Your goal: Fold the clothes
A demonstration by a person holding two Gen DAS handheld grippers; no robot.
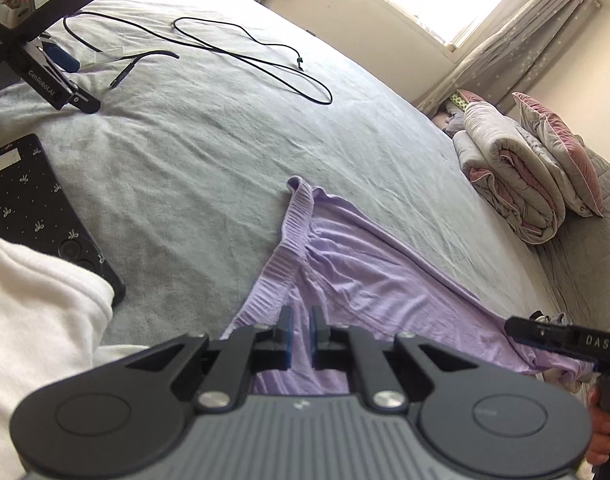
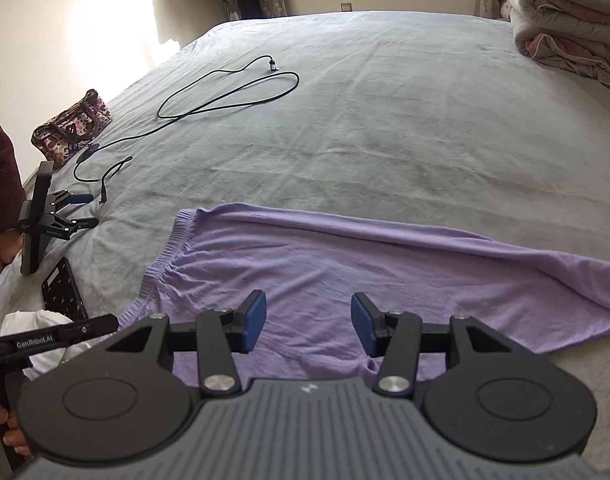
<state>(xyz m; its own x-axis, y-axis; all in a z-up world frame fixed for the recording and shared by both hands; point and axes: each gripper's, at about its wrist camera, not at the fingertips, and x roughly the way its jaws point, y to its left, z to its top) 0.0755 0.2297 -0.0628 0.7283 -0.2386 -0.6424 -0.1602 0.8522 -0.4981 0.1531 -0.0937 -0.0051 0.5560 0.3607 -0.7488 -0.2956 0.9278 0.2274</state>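
Lilac, thin jersey made up the garment (image 1: 345, 280) in the left wrist view: it looked like a pair of soft trousers or a skirt with a ribbed, gathered waistband (image 1: 293, 236), lying on the grey bedsheet (image 1: 209, 152) close to the near edge of the bed. The left gripper (image 1: 301, 336) hung just over the cloth below the waistband with its blue pads only a narrow slot apart; whether any fabric was pinched between them I could not tell. A patterned phone (image 1: 37, 216) and a white cloth (image 1: 37, 308) lay at the left, a black cable (image 1: 245, 48) further up the bed, and a folded quilt (image 1: 513, 184) towards the far right corner.

In the right wrist view the garment (image 2: 345, 264) stretched along the near edge of the bed, waistband (image 2: 165, 260) to the left, the rest running off rightward, mostly flat with shallow creases and one long edge rolled over. The right gripper (image 2: 308, 322) stood wide open above the middle of the cloth and held nothing.

The fabric seemed light, limp and a little clingy, so it would likely sag and bunch rather than keep a crease. The waistband looked the firmest place to take hold, being thicker; the far hem or a side seam would suit the other gripper, pinching through both layers.
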